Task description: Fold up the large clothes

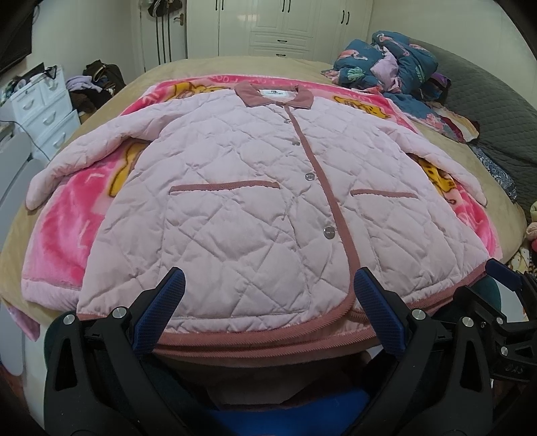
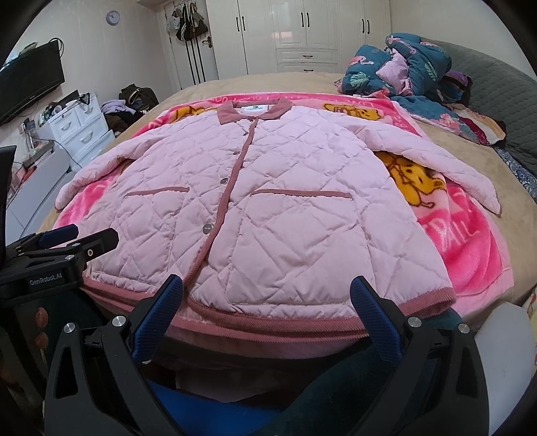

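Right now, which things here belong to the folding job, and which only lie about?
For the job: pink quilted jacket, left tongs, right tongs.

Lying about: cartoon blanket, heap of blue clothes, white drawers, hanging bags.

Bare bed [image 1: 208, 67] beyond jacket [image 1: 255, 187]; crumpled quilt [image 1: 389, 63] blocks far right.

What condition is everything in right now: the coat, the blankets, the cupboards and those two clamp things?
Quilted pink jacket: spread flat, front up, snapped shut, sleeves out, unfolded.
Pink cartoon blanket: laid flat under the jacket.
Blue floral quilt: crumpled in a heap at the far corner.
Wardrobe doors: closed.
White drawer unit: drawers shut.
Left gripper: open, at the hem, holding nothing.
Right gripper: open, at the hem, holding nothing.
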